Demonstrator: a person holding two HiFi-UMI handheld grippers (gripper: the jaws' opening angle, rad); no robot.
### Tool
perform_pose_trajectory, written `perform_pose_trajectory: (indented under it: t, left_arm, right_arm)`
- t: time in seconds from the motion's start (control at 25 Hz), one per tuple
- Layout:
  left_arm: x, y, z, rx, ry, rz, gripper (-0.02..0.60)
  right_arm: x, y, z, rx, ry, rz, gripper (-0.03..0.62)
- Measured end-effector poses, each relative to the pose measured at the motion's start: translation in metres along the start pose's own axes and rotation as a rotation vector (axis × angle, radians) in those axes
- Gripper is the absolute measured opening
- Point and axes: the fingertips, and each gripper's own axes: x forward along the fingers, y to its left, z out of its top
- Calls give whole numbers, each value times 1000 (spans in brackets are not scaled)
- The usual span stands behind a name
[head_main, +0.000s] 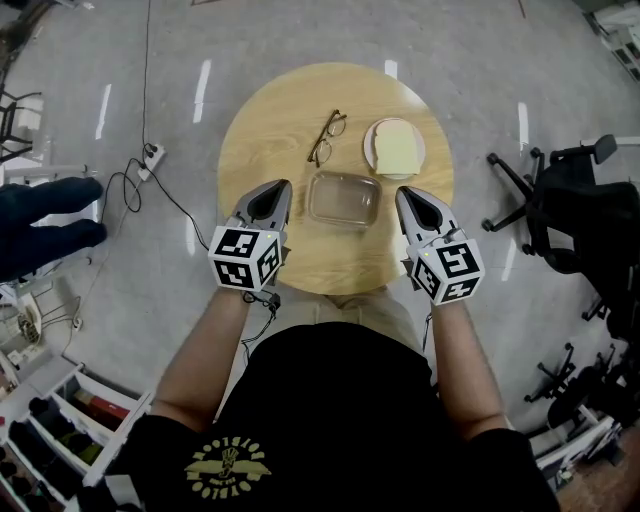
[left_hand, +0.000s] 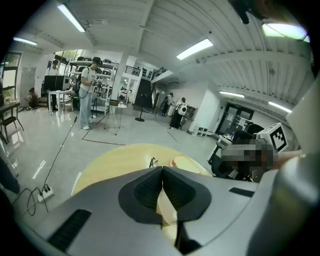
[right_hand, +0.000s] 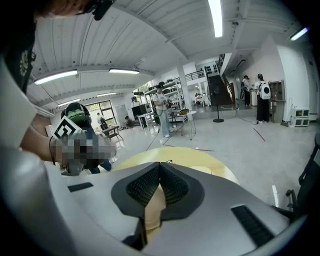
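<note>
Grey left tool (head_main: 279, 188), tips pressed together on nothing, hovers just left of the clear container (head_main: 343, 198). The right tool (head_main: 404, 194), likewise closed and empty, sits just right of it. Beyond the container lie the glasses (head_main: 327, 137) and, further right, a plate (head_main: 371, 141) of bread (head_main: 397, 150) on the wooden counter (head_main: 260, 130). The risk, I'd say: closed tips nudging that light container into the glasses.

The right claw (right_hand: 159, 164) is pressed together tip to tip over the round wooden table (right_hand: 220, 165), a plate (right_hand: 202, 170) beyond.
</note>
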Motion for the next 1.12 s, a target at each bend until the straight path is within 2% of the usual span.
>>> perform_pose_trajectory:
  t: [0.36, 0.48, 0.6, 0.72, 1.12]
  left_arm:
    - [23, -4, -35, -44, 94, -30, 18]
    - [29, -3, -48, -65, 134, -31, 20]
    - [32, -2, -59, -83, 163, -30, 23]
    - [36, 2, -71, -113, 192, -33, 67]
    - [52, 5, -95, -154, 257, -36, 122]
  right_arm:
    - [14, -2, -34, 47, 74, 18, 18]
    - [18, -5, -48, 77, 101, 35, 55]
    - [21, -9, -61, 90, 131, 33, 58]
    - [25, -12, -74, 109, 158, 37, 71]
    - [39, -23, -115, 207, 248, 64, 121]
